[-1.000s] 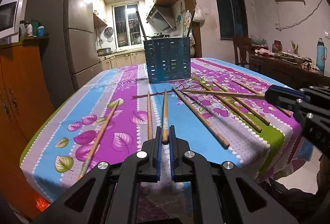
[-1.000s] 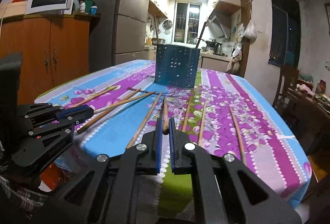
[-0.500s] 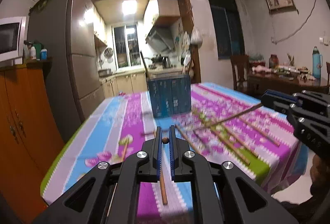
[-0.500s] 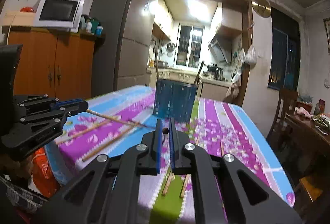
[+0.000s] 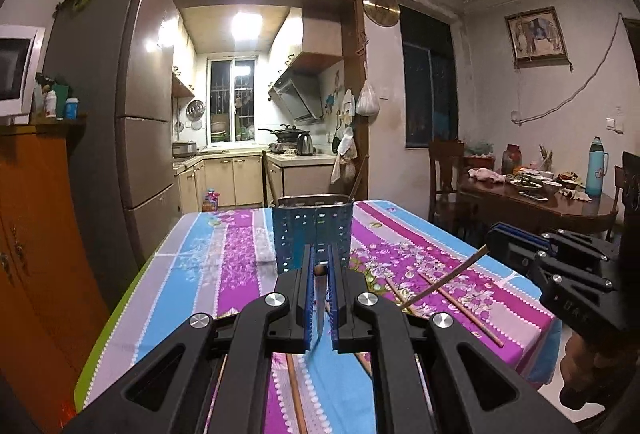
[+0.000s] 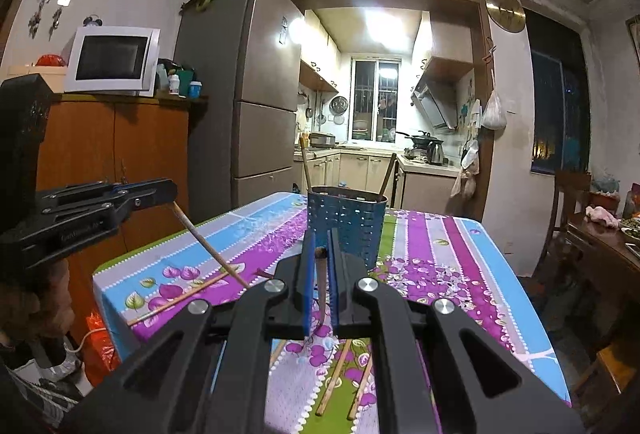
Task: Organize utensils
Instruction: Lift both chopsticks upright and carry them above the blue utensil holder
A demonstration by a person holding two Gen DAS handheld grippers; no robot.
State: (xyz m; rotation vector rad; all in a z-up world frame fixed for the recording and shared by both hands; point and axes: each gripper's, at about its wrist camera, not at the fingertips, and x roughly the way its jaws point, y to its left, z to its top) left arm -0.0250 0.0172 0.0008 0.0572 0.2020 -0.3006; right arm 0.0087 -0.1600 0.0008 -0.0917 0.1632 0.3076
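Observation:
My left gripper (image 5: 319, 254) is shut on a wooden chopstick (image 5: 320, 298) whose free end hangs below the pads, above the table. My right gripper (image 6: 319, 239) is shut on another chopstick (image 6: 321, 290) in the same way. Each view shows the other gripper at its side: the right gripper (image 5: 493, 239) with its chopstick (image 5: 444, 284), the left gripper (image 6: 170, 190) with its chopstick (image 6: 208, 246). A blue perforated utensil holder (image 5: 312, 238) (image 6: 346, 226) stands upright beyond both grippers, with two sticks (image 6: 305, 166) leaning in it. Several loose chopsticks (image 5: 460, 308) (image 6: 180, 298) lie on the floral tablecloth (image 5: 208, 258).
A tall fridge (image 5: 132, 122) and an orange cabinet (image 5: 36, 234) with a microwave (image 6: 112, 58) stand left of the table. At the right a dark wooden table (image 5: 536, 206) carries dishes and a bottle, with a chair (image 5: 444, 170) next to it. A kitchen opens behind.
Both grippers have risen off the table, each lifting its chopstick clear of the cloth. The views tilted up and now show more of the room, and the holder sits lower in the frames.

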